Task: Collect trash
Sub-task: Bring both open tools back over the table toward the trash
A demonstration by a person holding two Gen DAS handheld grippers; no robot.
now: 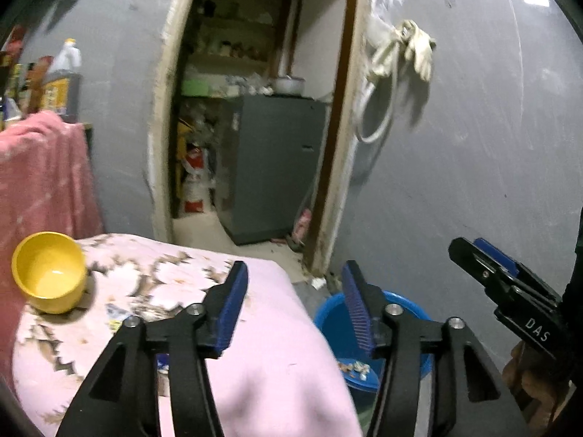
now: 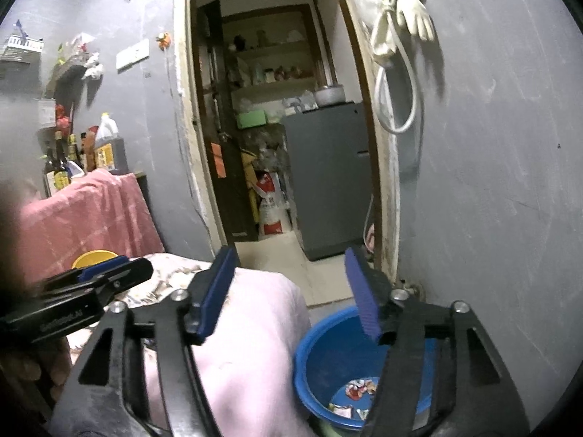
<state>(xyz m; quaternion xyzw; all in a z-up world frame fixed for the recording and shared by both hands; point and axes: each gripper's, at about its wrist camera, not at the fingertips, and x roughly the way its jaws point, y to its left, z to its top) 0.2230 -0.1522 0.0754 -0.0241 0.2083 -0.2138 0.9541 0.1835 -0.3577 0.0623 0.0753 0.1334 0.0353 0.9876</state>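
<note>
My left gripper (image 1: 295, 273) is open and empty above the edge of a table with a pink cloth (image 1: 255, 346). My right gripper (image 2: 288, 262) is open and empty, above the blue basin (image 2: 320, 357) on the floor. Several scraps of wrapper trash (image 2: 359, 389) lie in the basin; the basin (image 1: 335, 327) and the trash (image 1: 355, 367) also show in the left wrist view. A small wrapper (image 1: 118, 315) lies on the cloth near a yellow bowl (image 1: 49, 273). The right gripper's side (image 1: 503, 284) shows in the left wrist view, the left one's (image 2: 91, 284) in the right.
A grey wall (image 1: 473, 145) stands close ahead with a doorway (image 1: 255, 109) to a storeroom holding a grey fridge (image 1: 273, 167). Gloves and a hose (image 2: 400, 36) hang on the wall. Bottles (image 2: 73, 156) stand on a pink-covered stand (image 2: 91, 211) at left.
</note>
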